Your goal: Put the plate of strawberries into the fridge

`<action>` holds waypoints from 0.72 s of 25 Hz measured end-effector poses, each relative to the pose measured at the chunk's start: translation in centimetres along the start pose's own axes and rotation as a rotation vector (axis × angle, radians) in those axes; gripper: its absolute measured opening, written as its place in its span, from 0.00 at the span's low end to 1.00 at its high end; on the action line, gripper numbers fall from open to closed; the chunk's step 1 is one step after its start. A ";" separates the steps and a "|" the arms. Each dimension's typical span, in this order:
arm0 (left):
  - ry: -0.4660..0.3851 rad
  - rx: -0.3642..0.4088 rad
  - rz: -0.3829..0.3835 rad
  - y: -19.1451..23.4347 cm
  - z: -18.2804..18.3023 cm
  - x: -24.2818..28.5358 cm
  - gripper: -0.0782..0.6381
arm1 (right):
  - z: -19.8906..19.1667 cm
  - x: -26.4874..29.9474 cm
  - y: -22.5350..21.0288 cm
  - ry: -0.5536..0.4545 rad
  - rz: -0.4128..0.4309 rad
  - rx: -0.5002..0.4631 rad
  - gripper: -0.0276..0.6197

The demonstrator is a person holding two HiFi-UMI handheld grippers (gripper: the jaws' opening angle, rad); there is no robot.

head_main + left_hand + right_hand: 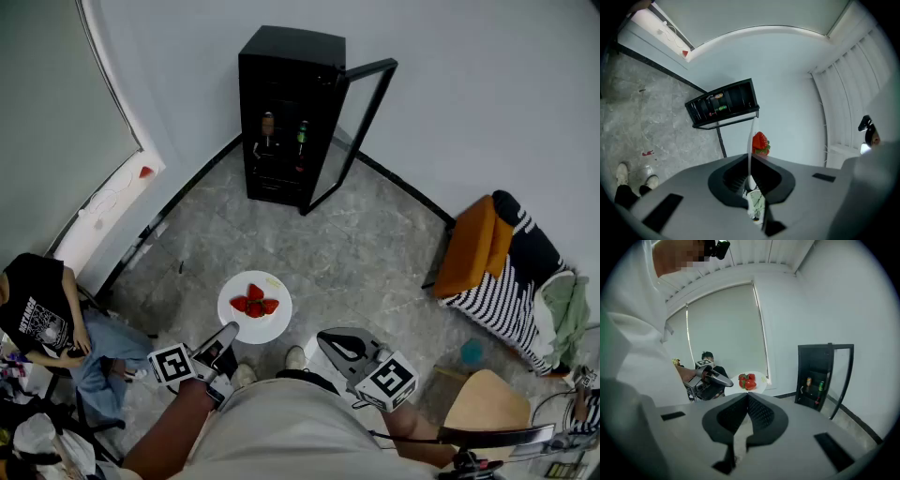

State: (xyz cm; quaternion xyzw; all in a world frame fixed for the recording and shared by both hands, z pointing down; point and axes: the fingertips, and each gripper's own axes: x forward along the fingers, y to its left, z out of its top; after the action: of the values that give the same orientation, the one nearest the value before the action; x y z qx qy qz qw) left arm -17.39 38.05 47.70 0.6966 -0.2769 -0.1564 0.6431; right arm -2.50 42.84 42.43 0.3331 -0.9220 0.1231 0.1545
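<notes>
While my left tool [229,332] pinches the rim of the plate [274,324], its strawberries [254,303] sit above the floor [375,244], well short of the open fridge [286,112]; my right tool [330,341] is closed and empty.

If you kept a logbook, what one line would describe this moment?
left gripper: shut on plate rim | strawberries: on plate | right gripper: shut, empty | fridge: open, ahead
</notes>
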 end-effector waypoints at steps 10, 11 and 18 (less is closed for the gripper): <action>-0.002 0.039 -0.006 -1.0 -0.5 1.8 0.14 | -0.1 -3.4 -0.7 -0.044 -0.016 0.030 0.07; 0.000 0.035 -0.011 -0.9 -0.4 1.9 0.14 | -0.1 -3.3 -0.4 -0.053 -0.014 0.031 0.07; -0.013 0.005 0.010 0.1 3.9 13.4 0.14 | -0.9 -1.6 -10.9 -0.059 -0.015 0.038 0.12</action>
State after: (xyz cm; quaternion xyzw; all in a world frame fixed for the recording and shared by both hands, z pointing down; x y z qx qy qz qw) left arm -8.97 27.07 49.14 0.6958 -0.2849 -0.1567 0.6404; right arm 5.92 35.88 44.04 0.3462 -0.9211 0.1298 0.1219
